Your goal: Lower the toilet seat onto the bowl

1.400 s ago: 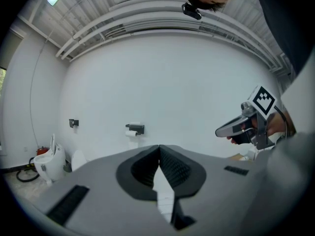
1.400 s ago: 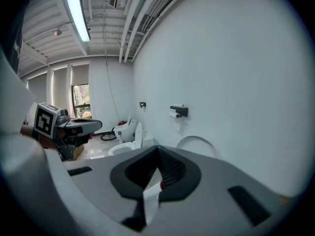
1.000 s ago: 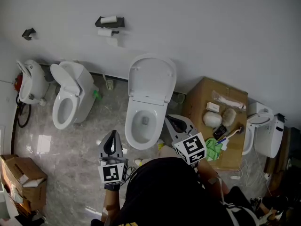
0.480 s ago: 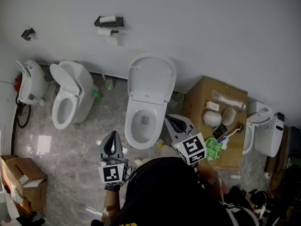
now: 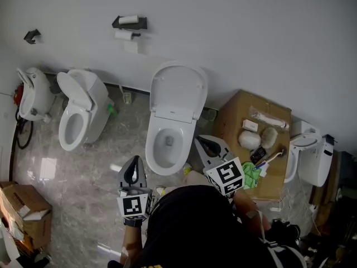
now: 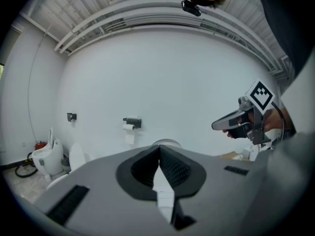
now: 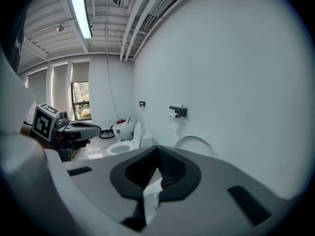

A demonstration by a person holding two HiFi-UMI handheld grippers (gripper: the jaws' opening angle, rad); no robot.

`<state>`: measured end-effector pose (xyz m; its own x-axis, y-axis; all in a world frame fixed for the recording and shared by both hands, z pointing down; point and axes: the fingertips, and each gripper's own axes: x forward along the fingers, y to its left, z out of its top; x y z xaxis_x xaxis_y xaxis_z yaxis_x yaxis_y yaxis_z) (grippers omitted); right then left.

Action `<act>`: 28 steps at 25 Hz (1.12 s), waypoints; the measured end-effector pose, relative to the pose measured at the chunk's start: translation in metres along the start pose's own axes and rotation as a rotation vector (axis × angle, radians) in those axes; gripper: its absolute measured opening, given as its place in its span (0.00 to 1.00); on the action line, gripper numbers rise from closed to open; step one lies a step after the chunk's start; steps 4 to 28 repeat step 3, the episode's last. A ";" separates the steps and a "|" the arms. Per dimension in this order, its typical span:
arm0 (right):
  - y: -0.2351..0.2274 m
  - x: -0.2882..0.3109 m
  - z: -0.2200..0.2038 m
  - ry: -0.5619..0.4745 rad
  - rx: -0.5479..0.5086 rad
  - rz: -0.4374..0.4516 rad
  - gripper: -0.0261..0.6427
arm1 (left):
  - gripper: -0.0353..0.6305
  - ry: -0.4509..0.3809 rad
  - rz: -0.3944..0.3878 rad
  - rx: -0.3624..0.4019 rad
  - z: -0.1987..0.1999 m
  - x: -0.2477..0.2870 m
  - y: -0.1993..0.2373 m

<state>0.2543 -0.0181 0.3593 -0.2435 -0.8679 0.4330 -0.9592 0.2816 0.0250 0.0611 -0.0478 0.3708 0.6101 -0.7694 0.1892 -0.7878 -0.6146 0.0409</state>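
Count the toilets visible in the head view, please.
4: far-left toilet at the picture's edge, second toilet beside it, centre toilet with lid raised, right toilet beyond the cardboard box. Others may sit outside the frame.

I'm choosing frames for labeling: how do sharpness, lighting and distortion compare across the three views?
Head view: sharp, evenly lit, slight bowing, one glare patch on the floor. Left gripper view: heavy fisheye, black corners, curved ceiling lines. Right gripper view: same fisheye, with the ceiling lamp blown out.

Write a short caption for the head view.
The left gripper and right gripper, both shut, face a toilet whose seat stands up.
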 end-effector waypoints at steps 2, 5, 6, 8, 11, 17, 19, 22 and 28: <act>0.003 0.001 0.000 0.003 -0.004 -0.001 0.03 | 0.07 -0.004 -0.002 -0.013 -0.001 -0.001 0.000; 0.004 0.002 0.000 0.004 -0.006 -0.001 0.03 | 0.07 -0.004 -0.004 -0.015 -0.002 -0.002 0.001; 0.004 0.002 0.000 0.004 -0.006 -0.001 0.03 | 0.07 -0.004 -0.004 -0.015 -0.002 -0.002 0.001; 0.004 0.002 0.000 0.004 -0.006 -0.001 0.03 | 0.07 -0.004 -0.004 -0.015 -0.002 -0.002 0.001; 0.004 0.002 0.000 0.004 -0.006 -0.001 0.03 | 0.07 -0.004 -0.004 -0.015 -0.002 -0.002 0.001; 0.004 0.002 0.000 0.004 -0.006 -0.001 0.03 | 0.07 -0.004 -0.004 -0.015 -0.002 -0.002 0.001; 0.004 0.002 0.000 0.004 -0.006 -0.001 0.03 | 0.07 -0.004 -0.004 -0.015 -0.002 -0.002 0.001; 0.004 0.002 0.000 0.004 -0.006 -0.001 0.03 | 0.07 -0.004 -0.004 -0.015 -0.002 -0.002 0.001; 0.004 0.002 0.000 0.004 -0.006 -0.001 0.03 | 0.07 -0.004 -0.004 -0.015 -0.002 -0.002 0.001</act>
